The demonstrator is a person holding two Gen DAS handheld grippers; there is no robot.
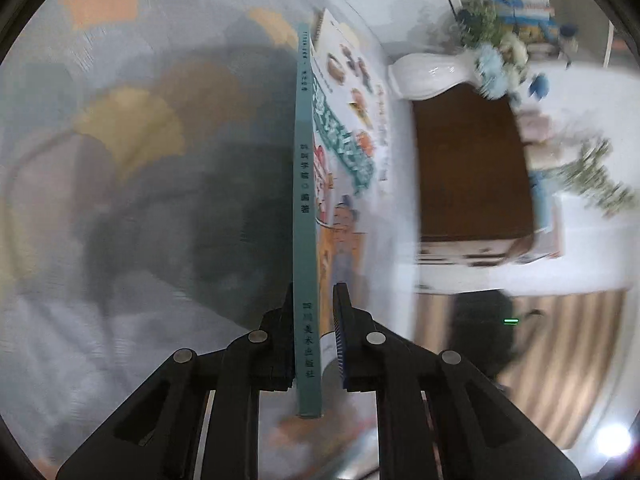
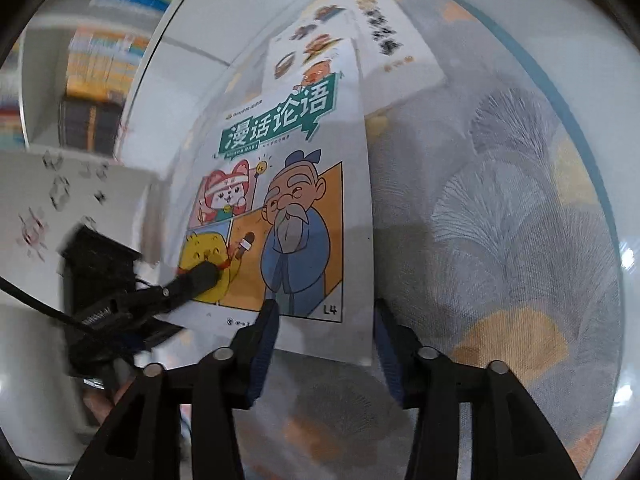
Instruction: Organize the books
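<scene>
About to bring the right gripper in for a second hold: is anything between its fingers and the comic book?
Nothing visible does. The right gripper has its fingers open just short of the comic book, facing its lower edge. The left gripper clamps the book's spine side, off to the left of that approach.

A: Comic book?
B: On the counter, partly over a second book behind it; left hand-held gripper astride its spine

A: Right hand-held gripper?
B: At its near edge; bookshelf far left
</scene>
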